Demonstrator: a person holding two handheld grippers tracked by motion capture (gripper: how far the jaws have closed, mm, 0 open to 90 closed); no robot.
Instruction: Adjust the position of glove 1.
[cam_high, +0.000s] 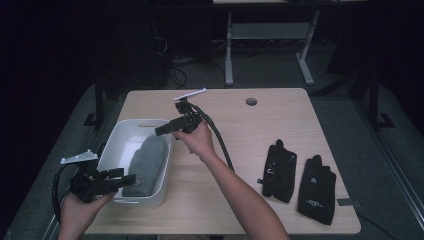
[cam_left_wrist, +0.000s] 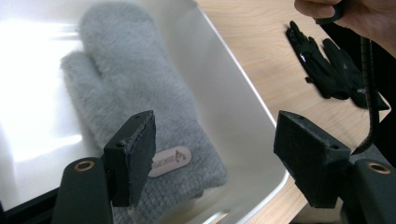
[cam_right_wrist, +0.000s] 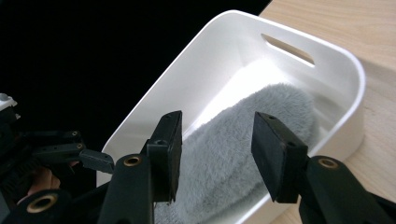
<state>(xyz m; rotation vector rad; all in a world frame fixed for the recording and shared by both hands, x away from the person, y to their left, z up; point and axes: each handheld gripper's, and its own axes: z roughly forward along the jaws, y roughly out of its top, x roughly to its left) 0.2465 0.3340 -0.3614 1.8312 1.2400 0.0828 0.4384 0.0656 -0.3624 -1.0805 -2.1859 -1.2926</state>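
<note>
We see a dim room around the lit table (cam_high: 280, 125), surroundings nearly black; glare whitens the bin (cam_left_wrist: 28, 56) wall in both gripper views, where the near jaws and the mitten (cam_left_wrist: 140, 107) look slightly soft

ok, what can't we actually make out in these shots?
- Grey mitten: its cuff end is hidden behind the left tongs in the left gripper view; the label print is too small to read.
- White bin: its near corner is covered by the left tongs in the high view.
- Black gloves: logos too small in the high view; a cable and a hand cover part of them in the left gripper view.
- Room behind the table: too dark.
</note>
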